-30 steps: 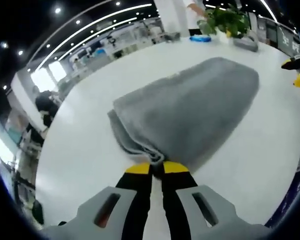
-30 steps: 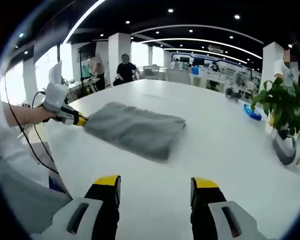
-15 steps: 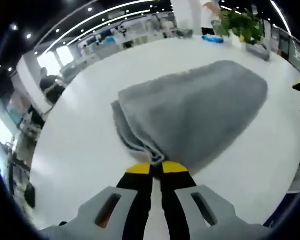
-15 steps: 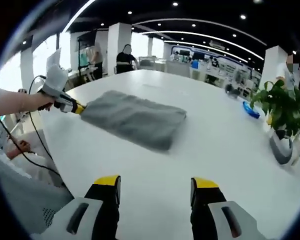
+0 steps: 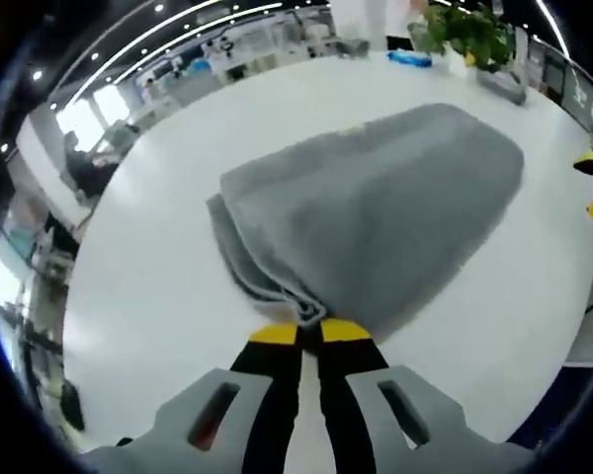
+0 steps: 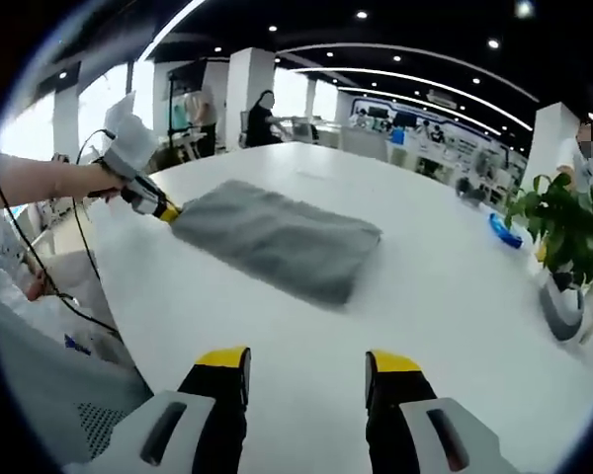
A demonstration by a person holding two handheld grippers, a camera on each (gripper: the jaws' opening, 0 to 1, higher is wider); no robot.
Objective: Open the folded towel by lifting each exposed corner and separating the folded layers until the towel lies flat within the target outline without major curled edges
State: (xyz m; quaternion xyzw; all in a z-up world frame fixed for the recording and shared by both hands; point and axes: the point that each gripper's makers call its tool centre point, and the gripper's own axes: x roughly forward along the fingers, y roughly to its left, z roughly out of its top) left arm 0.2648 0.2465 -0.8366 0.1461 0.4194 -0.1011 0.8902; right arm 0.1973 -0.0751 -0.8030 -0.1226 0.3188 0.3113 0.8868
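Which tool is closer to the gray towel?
The left tool. It is pinching a corner of the gray towel. The right tool hangs open over bare table, apart from the towel.

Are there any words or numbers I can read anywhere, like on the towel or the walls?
None can be read.
The gray towel and the white table carry no writing.
The lit displays far back in the room are too small and blurred to read.

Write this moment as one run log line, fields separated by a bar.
left gripper: shut on towel corner | right gripper: open, off the towel | towel: folded, on white table | step: unfolding not yet done
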